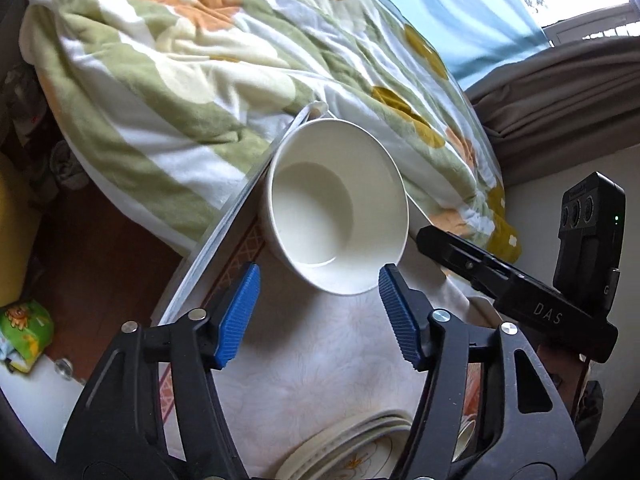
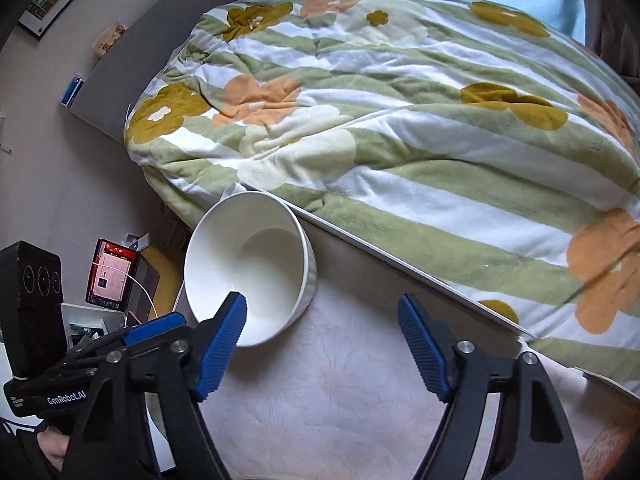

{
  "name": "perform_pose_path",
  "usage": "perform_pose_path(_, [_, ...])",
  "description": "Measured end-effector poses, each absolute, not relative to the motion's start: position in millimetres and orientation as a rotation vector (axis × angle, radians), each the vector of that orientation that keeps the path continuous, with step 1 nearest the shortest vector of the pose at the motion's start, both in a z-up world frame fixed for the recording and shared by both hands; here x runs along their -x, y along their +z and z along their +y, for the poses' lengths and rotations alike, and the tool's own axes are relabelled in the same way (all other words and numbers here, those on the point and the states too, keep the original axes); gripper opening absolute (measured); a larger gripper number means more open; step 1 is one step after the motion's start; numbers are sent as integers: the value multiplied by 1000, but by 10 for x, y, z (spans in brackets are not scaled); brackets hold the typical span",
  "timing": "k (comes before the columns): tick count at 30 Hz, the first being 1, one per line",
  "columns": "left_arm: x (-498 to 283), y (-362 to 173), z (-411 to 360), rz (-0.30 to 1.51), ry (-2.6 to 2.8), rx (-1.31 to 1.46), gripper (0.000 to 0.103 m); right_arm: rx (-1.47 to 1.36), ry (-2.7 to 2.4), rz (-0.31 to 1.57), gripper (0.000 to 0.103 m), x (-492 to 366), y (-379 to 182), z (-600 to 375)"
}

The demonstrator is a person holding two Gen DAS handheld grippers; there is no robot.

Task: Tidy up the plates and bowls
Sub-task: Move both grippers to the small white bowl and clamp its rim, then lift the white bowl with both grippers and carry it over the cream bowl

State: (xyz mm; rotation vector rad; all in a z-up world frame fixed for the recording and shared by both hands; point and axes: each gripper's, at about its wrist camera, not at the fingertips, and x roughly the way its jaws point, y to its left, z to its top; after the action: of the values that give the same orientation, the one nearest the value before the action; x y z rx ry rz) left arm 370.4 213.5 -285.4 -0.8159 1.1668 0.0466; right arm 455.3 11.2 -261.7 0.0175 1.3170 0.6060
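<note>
Left wrist view: left gripper spread wide, nothing between the blue pads, hovering over the table with its pale floral cloth. White bowl just ahead of the fingertips, near the table's far edge, empty. Plates stacked at the near edge, low between the fingers, partly hidden. Right gripper reaching in from the right, beside the bowl. Blanket beyond the far edge.

Right wrist view: right gripper also apart, holding nothing. Bowl at the far left corner of the table, left pad overlapping its near rim; contact unclear. Left gripper low at left. Blanket past the far edge.
</note>
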Motion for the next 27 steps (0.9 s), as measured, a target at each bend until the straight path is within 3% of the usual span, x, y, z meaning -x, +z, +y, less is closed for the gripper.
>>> perform_pose_path(4, [-3830, -2983, 2170, 1172, 58, 806, 48, -38, 620, 1351, 58, -4660, -2828, 232])
perform_pose_path(7, [-3873, -3048, 2192, 1177, 83, 778, 36, -34, 631, 1362, 46, -4691, -2925, 303])
perform_pose_path(9, [-3860, -3093, 2233, 1176, 115, 773, 21, -31, 629, 1372, 34, -4703, -2974, 337])
perform_pose_path(14, [-3844, -3119, 2267, 1156, 117, 769, 19, -51, 659, 1380, 15, -4683, -3021, 374])
perform_pose_path(27, [-3737, -2690, 2041, 1099, 95, 583, 19, -42, 610, 1303, 15, -4344, -2873, 275])
